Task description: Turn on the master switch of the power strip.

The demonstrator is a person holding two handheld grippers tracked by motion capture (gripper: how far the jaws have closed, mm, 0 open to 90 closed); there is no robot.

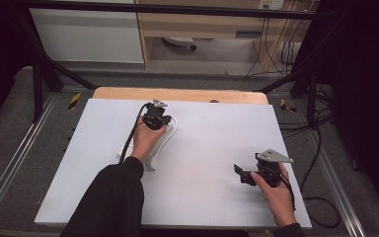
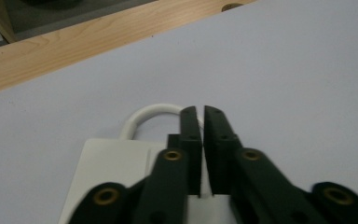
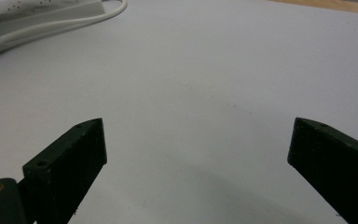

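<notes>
A white power strip [image 1: 150,162] lies on the pale board [image 1: 207,143] left of centre, its white cable [image 1: 173,126] looping at the far end. My left gripper [image 1: 157,120] hovers over that far end, mostly hiding the strip under the hand. In the left gripper view the jaws [image 2: 200,112] stand almost together above the strip [image 2: 112,163], near the cable loop [image 2: 154,108], with only a thin slit between them and nothing held. My right gripper [image 1: 239,171] rests at the board's right front, open [image 3: 198,135] over bare board. The strip [image 3: 42,10] lies far off.
A wooden table edge [image 1: 177,94] runs along the board's far side. Black frame bars and dark cables [image 1: 321,148] border the right side. A cabinet and floor lie beyond the table.
</notes>
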